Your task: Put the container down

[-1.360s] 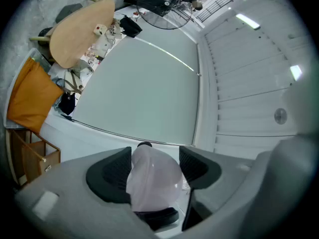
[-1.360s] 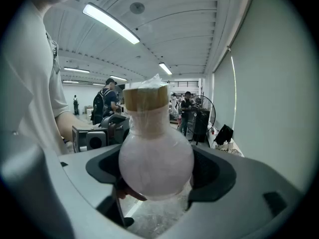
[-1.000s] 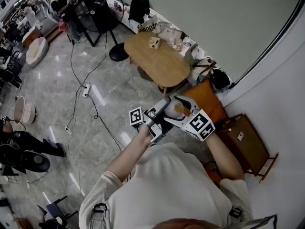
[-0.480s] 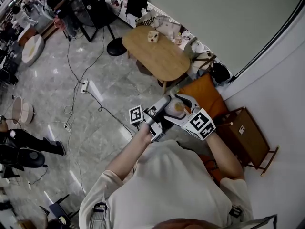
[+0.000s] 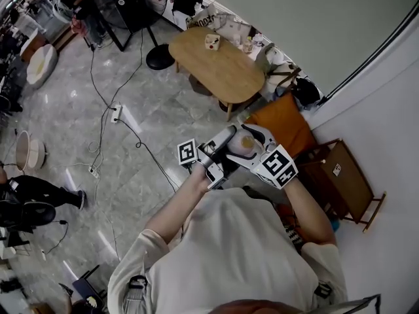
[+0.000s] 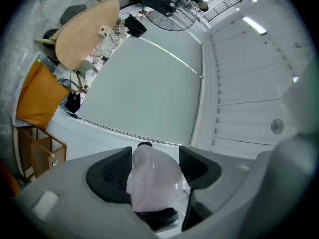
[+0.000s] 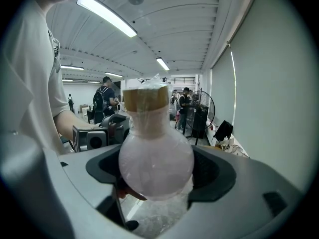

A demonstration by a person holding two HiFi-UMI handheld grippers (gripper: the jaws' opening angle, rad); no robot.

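The container is a round translucent flask with a tan stopper wrapped in clear film. In the right gripper view it stands upright with my right gripper shut on its bulb. The left gripper view shows my left gripper with its jaws closed around a whitish translucent part of the same container. In the head view both grippers meet in front of the person's chest, high above the floor: the left gripper comes from the left, the right gripper from the right, and the container sits between them.
An oval wooden table stands ahead with a small box on its far end. An orange cushion and a brown wooden stand lie to the right by the wall. Cables and a power strip cross the marble floor at left.
The head view has shifted slightly. Both grippers stay together at chest height with the container still held between them.
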